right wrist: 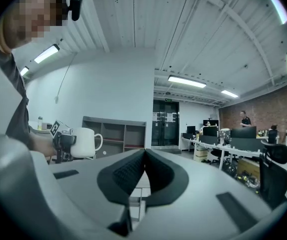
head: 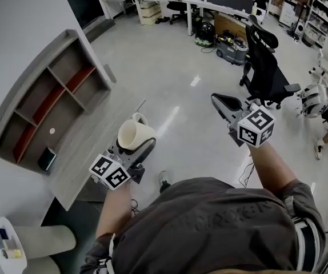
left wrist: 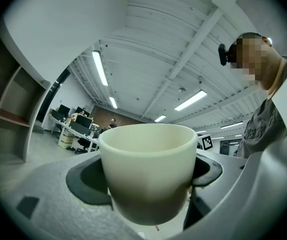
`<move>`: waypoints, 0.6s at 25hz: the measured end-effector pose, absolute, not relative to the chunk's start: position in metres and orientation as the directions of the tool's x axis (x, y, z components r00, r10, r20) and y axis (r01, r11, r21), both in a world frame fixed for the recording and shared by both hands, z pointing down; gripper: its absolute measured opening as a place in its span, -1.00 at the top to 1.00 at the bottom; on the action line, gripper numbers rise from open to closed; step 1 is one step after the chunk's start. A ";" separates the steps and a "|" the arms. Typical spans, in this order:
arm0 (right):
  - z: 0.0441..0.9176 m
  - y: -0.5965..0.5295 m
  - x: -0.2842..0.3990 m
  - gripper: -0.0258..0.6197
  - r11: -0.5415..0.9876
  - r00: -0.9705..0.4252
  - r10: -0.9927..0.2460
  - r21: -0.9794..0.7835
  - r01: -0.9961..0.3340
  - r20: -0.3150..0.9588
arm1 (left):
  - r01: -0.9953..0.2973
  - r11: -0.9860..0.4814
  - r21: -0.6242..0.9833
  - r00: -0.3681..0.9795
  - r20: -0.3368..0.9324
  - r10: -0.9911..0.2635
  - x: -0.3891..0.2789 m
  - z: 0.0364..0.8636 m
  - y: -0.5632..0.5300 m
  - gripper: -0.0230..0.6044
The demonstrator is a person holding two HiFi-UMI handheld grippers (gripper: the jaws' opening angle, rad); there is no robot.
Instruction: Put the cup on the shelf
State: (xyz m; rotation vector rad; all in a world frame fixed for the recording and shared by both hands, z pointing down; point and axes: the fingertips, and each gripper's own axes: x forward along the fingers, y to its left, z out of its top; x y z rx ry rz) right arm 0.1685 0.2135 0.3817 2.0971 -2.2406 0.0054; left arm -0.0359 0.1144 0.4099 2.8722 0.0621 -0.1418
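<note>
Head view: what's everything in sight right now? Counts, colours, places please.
cup: 1, cream, clamped in the left gripper, near the table edge
shelf: 1, grey with red boards, on the table by the wall, left
table: 1, grey wood, left
dark box: 1, in the shelf's near end compartment
office chair: 1 nearby, black, on the floor, right
left gripper: 1, grey, shut on the cup
right gripper: 1, grey, shut, empty
</note>
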 end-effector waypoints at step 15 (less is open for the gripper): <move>0.351 -0.043 0.227 0.94 -0.023 0.022 -1.000 0.038 -0.999 -0.002 | 0.199 -0.953 0.230 0.979 -0.080 0.185 0.040 0.395 -0.153 -0.46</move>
